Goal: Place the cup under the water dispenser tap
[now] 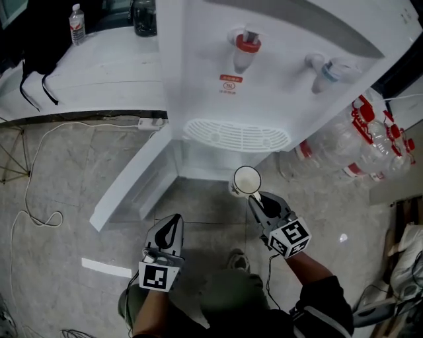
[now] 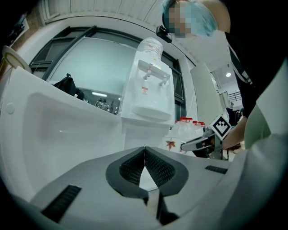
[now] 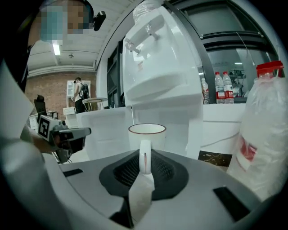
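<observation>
We look steeply down at a white water dispenser [image 1: 277, 86] that fills the upper middle of the head view. The right gripper [image 1: 256, 197] is closed narrowly on the handle of a white cup [image 1: 247, 179]. The cup is upright, held in the air in front of the dispenser. The ribbed drip grille [image 1: 236, 135] is at twelve o'clock from the cup, and the red tap [image 1: 247, 47] is further out on the same line. The blue tap [image 1: 328, 71] is at about one o'clock. The cup is under neither tap. The left gripper [image 1: 173, 223] is at eight o'clock from the cup and apart from it. Its jaws are pressed together with nothing between them.

The open white door [image 1: 132, 181] of the dispenser's lower cabinet swings out at nine o'clock from the cup. It is beside the cup, not between the cup and the taps. Large clear bottles with red caps [image 1: 370, 135] crowd the dispenser's side between two and three o'clock.

A white counter [image 1: 99, 72] runs at ten o'clock. On it are a small water bottle [image 1: 77, 24], a dark container [image 1: 144, 16] and black straps [image 1: 33, 79]. A power strip [image 1: 151, 122] sits at the counter's foot, and a white cable [image 1: 36, 178] loops from it over the floor. The floor [image 1: 59, 264] is pale, veined stone tile, and a white strip [image 1: 106, 267] lies on it near the left gripper. In the right gripper view, a brick wall [image 3: 49, 90] closes the room far off at nine o'clock.
</observation>
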Available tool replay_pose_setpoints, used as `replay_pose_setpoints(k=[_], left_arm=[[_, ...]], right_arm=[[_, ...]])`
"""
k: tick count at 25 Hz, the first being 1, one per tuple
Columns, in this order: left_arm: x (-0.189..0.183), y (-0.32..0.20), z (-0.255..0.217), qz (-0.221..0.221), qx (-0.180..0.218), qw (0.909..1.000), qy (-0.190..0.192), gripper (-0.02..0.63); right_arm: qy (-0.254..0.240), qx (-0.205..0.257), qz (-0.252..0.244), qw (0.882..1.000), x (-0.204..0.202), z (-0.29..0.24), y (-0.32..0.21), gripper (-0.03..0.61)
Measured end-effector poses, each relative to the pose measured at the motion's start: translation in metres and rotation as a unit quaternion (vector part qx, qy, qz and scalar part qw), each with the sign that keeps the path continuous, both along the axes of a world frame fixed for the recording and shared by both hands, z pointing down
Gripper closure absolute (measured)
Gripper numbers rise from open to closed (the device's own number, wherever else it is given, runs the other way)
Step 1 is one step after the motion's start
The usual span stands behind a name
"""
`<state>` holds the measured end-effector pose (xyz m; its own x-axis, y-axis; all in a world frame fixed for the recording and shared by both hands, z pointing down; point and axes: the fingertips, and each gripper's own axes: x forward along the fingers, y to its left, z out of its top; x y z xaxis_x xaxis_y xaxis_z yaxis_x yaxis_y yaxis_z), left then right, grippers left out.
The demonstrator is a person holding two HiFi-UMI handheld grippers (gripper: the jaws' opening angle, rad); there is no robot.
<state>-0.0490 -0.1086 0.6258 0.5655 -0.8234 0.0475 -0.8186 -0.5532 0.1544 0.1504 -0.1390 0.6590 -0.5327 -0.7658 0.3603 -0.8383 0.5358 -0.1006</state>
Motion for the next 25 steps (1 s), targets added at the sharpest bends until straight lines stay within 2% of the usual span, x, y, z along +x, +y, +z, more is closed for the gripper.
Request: replay_pose_setpoints(k=[11, 19, 25], left_arm=[[0.023, 0.007, -0.036, 0.039, 0.021, 0.9990, 0.010, 0.595], [0.038, 0.000, -0.069, 0.059, 0.046, 0.9971, 0.010, 0.595], [0.055, 0.003, -0.082, 0.087, 0.050, 0.9950, 0.000, 0.595]], right_arm=[[-0.019, 0.008, -0.040, 0.999, 0.013, -0.120, 0.041, 0.502], [0.000, 0.050, -0.072, 0.996, 0.022, -0.198, 0.021, 0.502], [-0.005, 0.066, -0.084, 0.994, 0.022, -0.226, -0.003, 0.502]])
